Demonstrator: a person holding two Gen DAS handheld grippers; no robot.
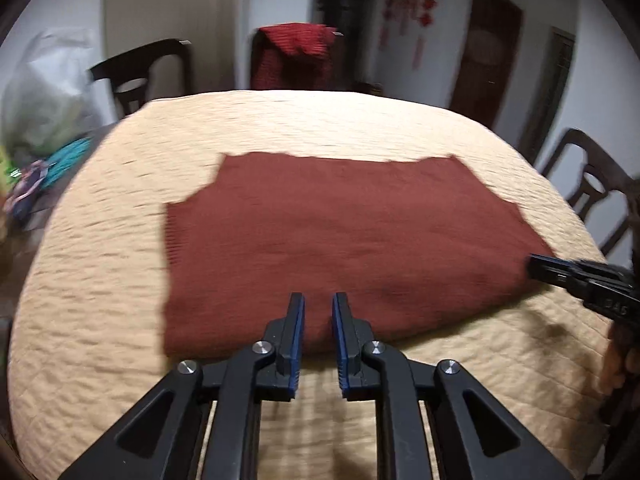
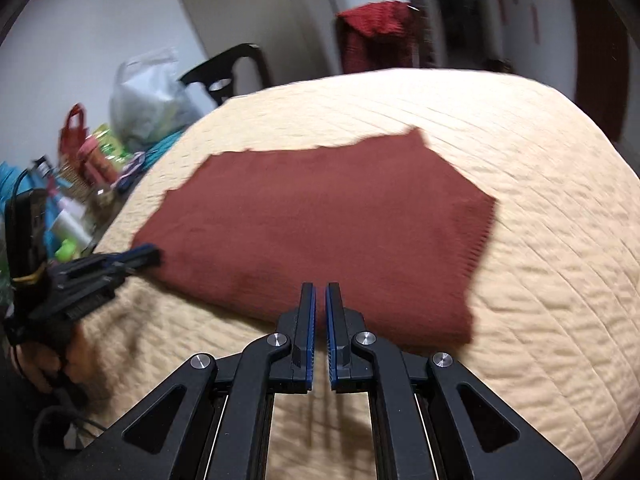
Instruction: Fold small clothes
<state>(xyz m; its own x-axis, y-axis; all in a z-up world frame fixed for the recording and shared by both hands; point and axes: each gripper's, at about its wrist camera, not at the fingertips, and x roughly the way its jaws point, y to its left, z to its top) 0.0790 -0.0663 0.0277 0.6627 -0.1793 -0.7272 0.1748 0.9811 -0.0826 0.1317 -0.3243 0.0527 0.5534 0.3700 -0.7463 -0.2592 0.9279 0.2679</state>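
At the far left of the scene, beyond the tabletop's [image 2: 540,240] quilted cream cover, sits a clutter of bags and bottles [image 2: 92,160]. Next comes the left gripper [image 1: 318,300], its blue-padded jaws a narrow gap apart with nothing between them, poised over the near edge of the dark red knitted garment [image 1: 340,240]. That garment lies flat in the middle of the tabletop, its near edge thick and rounded like a fold, its far edge ragged with raised corners. Judging by that doubled near edge, at least one fold looks done; the shape is still broad, so further folds and tidying seem left. To the right, the right gripper [image 2: 320,290] hangs over the same near edge closer to the garment's right corner, jaws almost together, gripping nothing. Dark wooden chairs [image 1: 592,188] ring the far side, one draped in red cloth [image 1: 298,52].
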